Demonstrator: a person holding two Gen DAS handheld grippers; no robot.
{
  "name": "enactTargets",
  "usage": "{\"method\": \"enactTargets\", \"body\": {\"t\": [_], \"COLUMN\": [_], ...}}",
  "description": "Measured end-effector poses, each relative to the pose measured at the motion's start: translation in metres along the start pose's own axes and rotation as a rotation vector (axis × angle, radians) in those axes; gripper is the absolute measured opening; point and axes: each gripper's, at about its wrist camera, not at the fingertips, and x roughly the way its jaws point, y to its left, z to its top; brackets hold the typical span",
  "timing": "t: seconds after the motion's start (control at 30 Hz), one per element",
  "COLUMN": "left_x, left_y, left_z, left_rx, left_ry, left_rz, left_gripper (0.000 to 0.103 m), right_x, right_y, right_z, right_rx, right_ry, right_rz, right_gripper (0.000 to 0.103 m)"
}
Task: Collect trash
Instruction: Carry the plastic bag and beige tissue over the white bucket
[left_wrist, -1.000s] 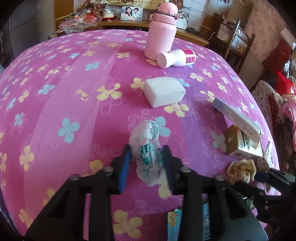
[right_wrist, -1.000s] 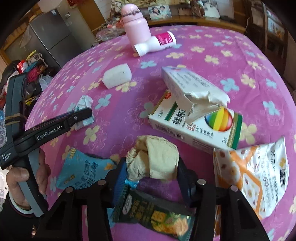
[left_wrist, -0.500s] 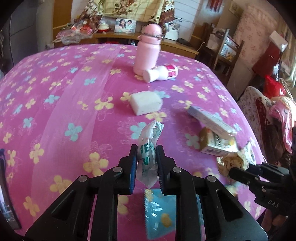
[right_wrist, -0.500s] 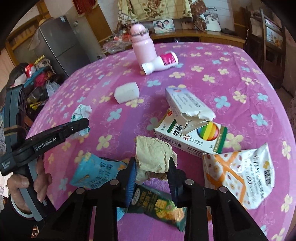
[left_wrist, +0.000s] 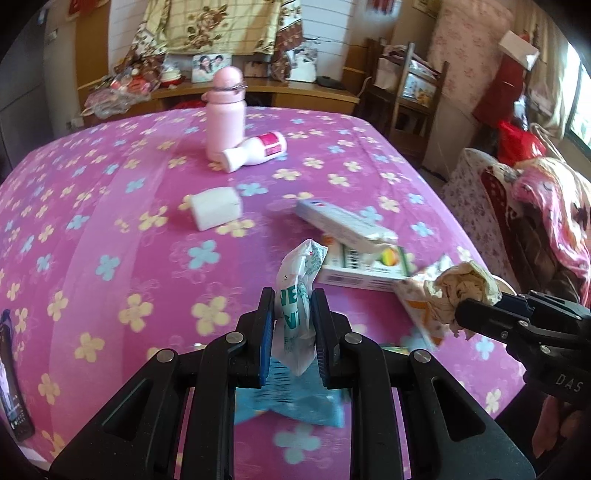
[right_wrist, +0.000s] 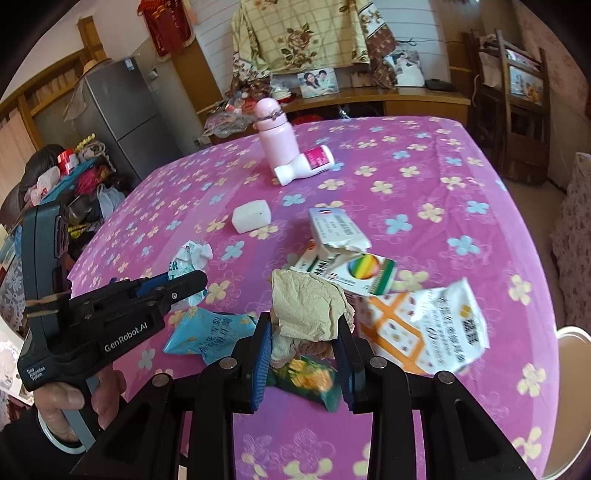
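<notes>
Your left gripper (left_wrist: 292, 334) has its fingers clamped on a white-and-green crumpled wrapper (left_wrist: 297, 295), held above the bench (left_wrist: 110, 229) near its front edge. Your right gripper (right_wrist: 303, 356) has its fingers pinched on a beige paper wad (right_wrist: 308, 304). Only the right wrist view shows your hand (right_wrist: 86, 400) on the left handle and the green snack packet (right_wrist: 308, 378) lying below the wad.
</notes>
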Motion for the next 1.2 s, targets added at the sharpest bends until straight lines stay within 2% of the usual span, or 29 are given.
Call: {"method": "enactTargets", "body": {"t": [0.7,1.2], "left_x": [0.012,0.035], "left_y": [-0.114,-0.209], "left_z": [0.005,0.002], "left_rx": [0.15,0.276], "left_ry": [0.015,0.058], "left_rz": [-0.104,-0.197], "left_gripper": [0.017,0.017], "right_x": [-0.068,-0.115], "right_y": [-0.077,-0.158], "right_z": [-0.026,-0.053], "right_rx": [0.121,0.258], "right_ry": [-0.074,-0.107], "right_rz": [-0.103,-0.215], "right_gripper": [0.031,0.031]}}
